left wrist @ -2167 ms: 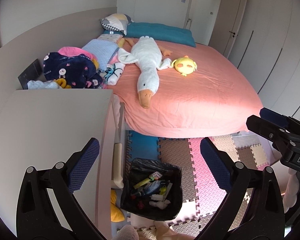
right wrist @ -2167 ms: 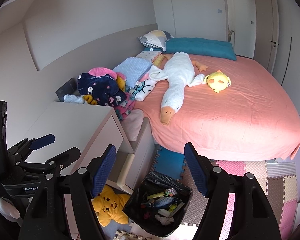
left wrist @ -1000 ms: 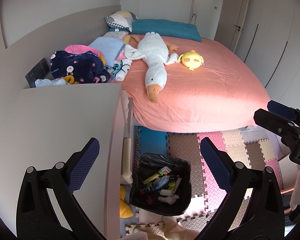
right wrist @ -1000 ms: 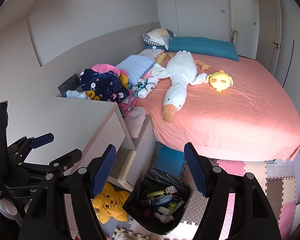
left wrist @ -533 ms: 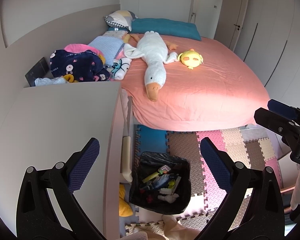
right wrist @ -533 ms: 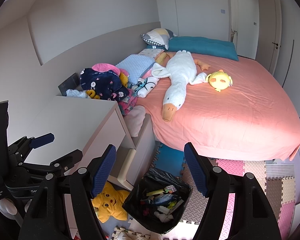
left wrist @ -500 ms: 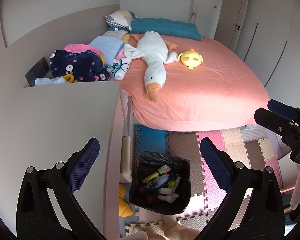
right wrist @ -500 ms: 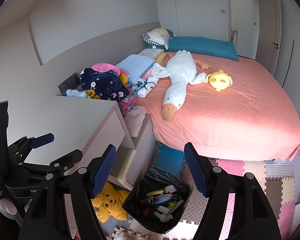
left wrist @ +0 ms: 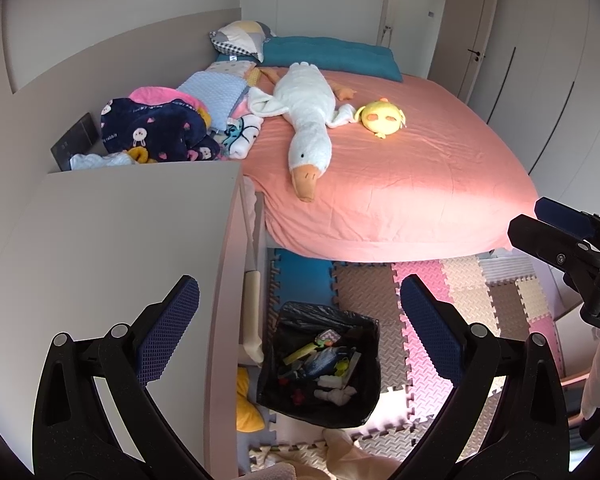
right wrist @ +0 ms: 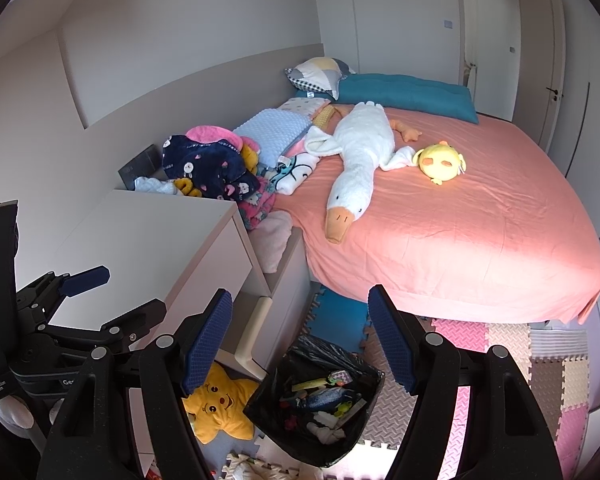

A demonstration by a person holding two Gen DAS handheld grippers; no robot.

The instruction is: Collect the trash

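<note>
Both your grippers, left gripper [left wrist: 296, 320] & right gripper [right wrist: 300, 338], hang spread, nothing between pads. Trash bin [right wrist: 320, 408], black-lined, sits on foam mat floor [left wrist: 380, 292] near you, right of desk [left wrist: 120, 240]; pink bed [right wrist: 460, 220] far.

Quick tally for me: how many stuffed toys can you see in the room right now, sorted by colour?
White: 1, the goose lying on the bed.
Yellow: 2, the round chick on the bed beside the goose, and the star on the floor next to the bin.
Total: 3.
</note>
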